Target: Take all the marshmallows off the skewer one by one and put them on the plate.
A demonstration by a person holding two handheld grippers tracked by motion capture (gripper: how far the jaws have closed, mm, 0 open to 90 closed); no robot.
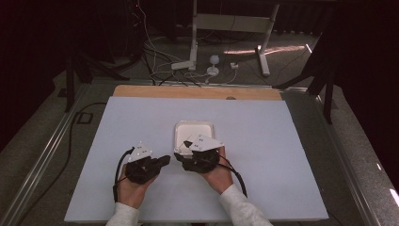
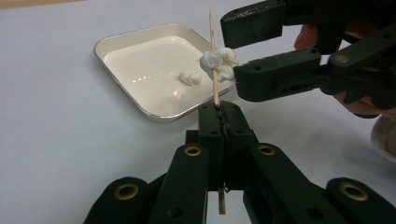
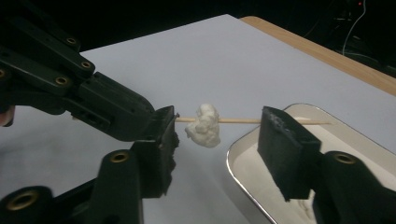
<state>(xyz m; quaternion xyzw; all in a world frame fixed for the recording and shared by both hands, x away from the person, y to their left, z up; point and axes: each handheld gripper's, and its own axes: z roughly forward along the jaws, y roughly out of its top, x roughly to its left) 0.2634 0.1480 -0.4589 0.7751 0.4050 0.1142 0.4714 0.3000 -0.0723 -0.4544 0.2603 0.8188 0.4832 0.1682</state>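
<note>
Wooden skewer (image 2: 215, 65), thin and pale, with one lumpy white marshmallow (image 2: 219, 63) threaded partway along it. Left gripper (image 2: 220, 122) has its fingers clamped tight on the skewer's lower end; a short stub pokes out behind them. In the left gripper view the skewer's long axis runs near upright, tip pointing up and away from the fingers; in the right gripper view it lies level, tip over the white tray (image 2: 122, 41). Right gripper (image 3: 217, 135) has its fingers apart, straddling the marshmallow without pressing it. Skewer sits above the light blue surface (image 1: 263, 141) at the tray's near edge. A second white lump (image 2: 190, 77) lies in the tray.
</note>
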